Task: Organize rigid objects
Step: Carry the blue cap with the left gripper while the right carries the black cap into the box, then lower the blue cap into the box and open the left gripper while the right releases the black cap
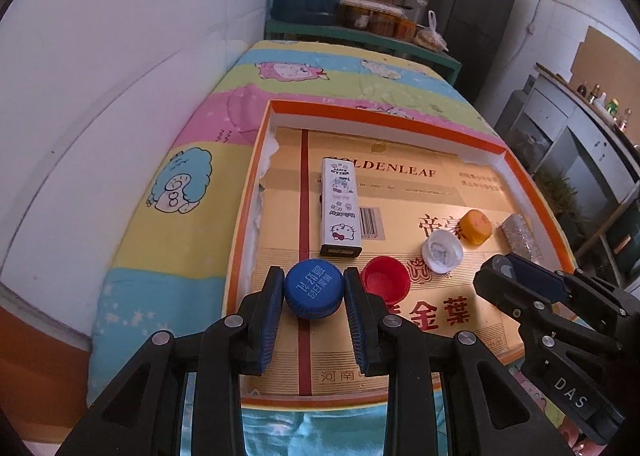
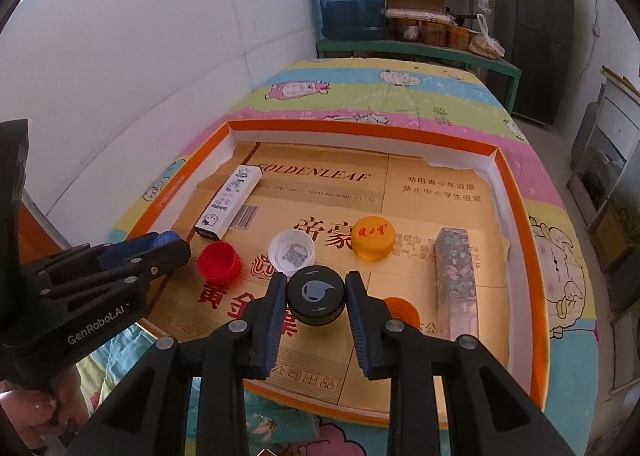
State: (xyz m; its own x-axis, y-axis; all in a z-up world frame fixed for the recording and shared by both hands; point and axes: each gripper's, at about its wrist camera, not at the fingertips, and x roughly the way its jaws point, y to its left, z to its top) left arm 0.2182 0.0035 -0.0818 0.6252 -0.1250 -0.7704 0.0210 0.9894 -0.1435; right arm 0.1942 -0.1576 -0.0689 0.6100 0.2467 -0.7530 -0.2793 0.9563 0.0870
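Right now your left hand-held gripper (image 1: 313, 288) is clenched on the blue bottle cap (image 1: 313, 293), its pads pressed against both sides of the cap, low over the near left part of the orange-rimmed tray (image 1: 384, 118). Your right hand-held gripper (image 2: 316, 290) grips the black cap (image 2: 316, 295) the same way, near the tray's middle front.

Your tray sits on the cartoon-print bed cover (image 1: 224, 104) and is lined with a flattened yellow carton sheet (image 2: 320, 192). Lying loose on that sheet are a red cap (image 2: 219, 261), open side up, and just beside it a white cap (image 2: 291, 254), also open side up. An orange cap (image 2: 373, 237) rests top up farther back. A white patterned box (image 2: 229, 202) lies flat toward the left wall, and a glittery block (image 2: 456, 276) lies along the right side. Another orange cap (image 2: 402, 308) peeks out behind your right gripper finger.
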